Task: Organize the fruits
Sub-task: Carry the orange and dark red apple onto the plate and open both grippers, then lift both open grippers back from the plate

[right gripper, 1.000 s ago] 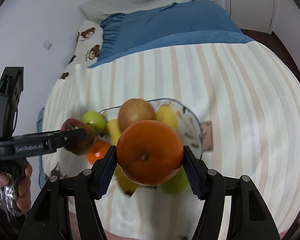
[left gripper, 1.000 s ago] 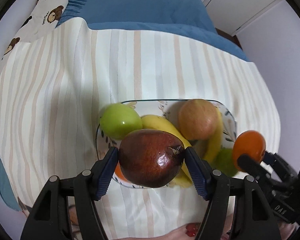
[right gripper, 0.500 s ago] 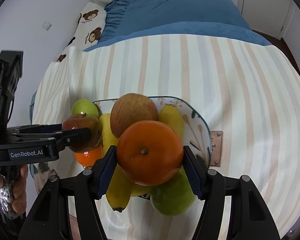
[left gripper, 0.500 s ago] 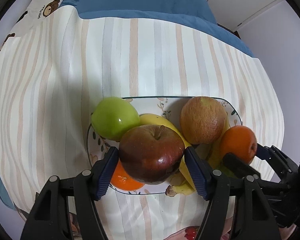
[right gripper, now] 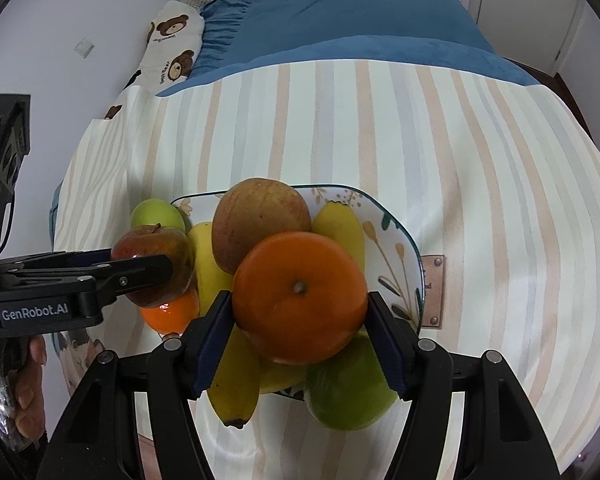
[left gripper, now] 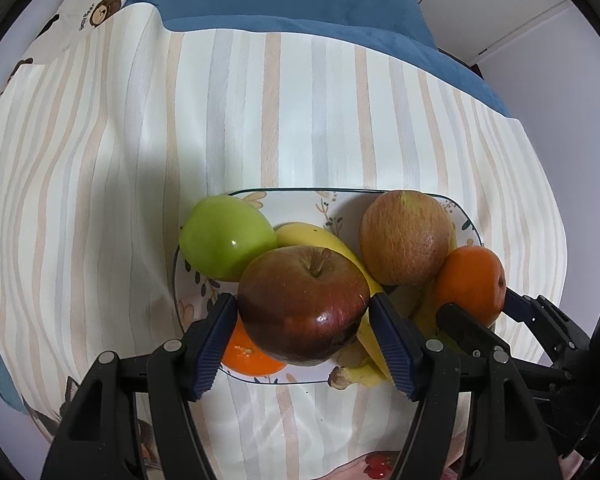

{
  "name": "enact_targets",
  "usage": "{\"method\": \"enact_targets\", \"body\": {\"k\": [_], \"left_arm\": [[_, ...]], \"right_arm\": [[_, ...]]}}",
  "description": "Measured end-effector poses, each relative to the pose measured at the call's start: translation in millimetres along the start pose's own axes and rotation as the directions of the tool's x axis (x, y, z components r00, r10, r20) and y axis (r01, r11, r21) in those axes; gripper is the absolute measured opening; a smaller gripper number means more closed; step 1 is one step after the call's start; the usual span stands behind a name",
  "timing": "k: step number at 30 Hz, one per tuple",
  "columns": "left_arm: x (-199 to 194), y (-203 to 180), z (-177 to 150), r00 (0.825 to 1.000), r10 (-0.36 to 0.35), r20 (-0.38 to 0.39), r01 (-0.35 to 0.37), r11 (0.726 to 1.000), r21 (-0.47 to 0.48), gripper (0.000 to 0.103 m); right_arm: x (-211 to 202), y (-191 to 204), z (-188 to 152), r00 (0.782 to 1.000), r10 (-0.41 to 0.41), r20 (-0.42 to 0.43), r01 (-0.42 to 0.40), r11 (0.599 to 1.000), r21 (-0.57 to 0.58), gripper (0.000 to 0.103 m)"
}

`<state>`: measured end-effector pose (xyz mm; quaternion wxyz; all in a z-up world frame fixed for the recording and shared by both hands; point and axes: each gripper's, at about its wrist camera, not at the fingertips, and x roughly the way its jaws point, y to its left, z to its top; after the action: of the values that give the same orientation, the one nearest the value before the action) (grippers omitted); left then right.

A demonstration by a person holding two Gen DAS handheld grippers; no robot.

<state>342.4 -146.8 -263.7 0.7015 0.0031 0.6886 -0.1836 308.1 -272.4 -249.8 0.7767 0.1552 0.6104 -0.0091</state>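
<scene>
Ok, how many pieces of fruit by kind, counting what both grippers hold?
Apples: 4 (red apple in left gripper, russet apple, far green apple, near green apple)
Oranges: 2 (held orange in right gripper, plate orange)
Bananas: 2 (left banana, right banana)
Total: 8

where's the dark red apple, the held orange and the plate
dark red apple (left gripper: 304, 304), left wrist view, middle of its front skin
held orange (right gripper: 300, 298), right wrist view, beside its stem end
plate (right gripper: 400, 252), right wrist view, bare right inner wall
</scene>
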Motion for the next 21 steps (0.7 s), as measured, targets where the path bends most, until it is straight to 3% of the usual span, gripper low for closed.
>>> {"method": "enact_targets", "body": {"k": [11, 21], "left_arm": [[-5, 2, -3, 1.0, 0.005, -0.003, -0.005, 1.0, -0.021, 0.066], [-24, 2, -10, 0.999, 0.001, 0.039, 0.0, 1.0, -0.029, 0.07]], "right_arm": [[-2, -3, 1, 1.0, 0.015, 0.003, -0.015, 1.0, 0.016, 0.071], [-21, -5, -2, 0.999, 0.02, 0.028, -0.021, 0.999, 0.037, 0.082]]}}
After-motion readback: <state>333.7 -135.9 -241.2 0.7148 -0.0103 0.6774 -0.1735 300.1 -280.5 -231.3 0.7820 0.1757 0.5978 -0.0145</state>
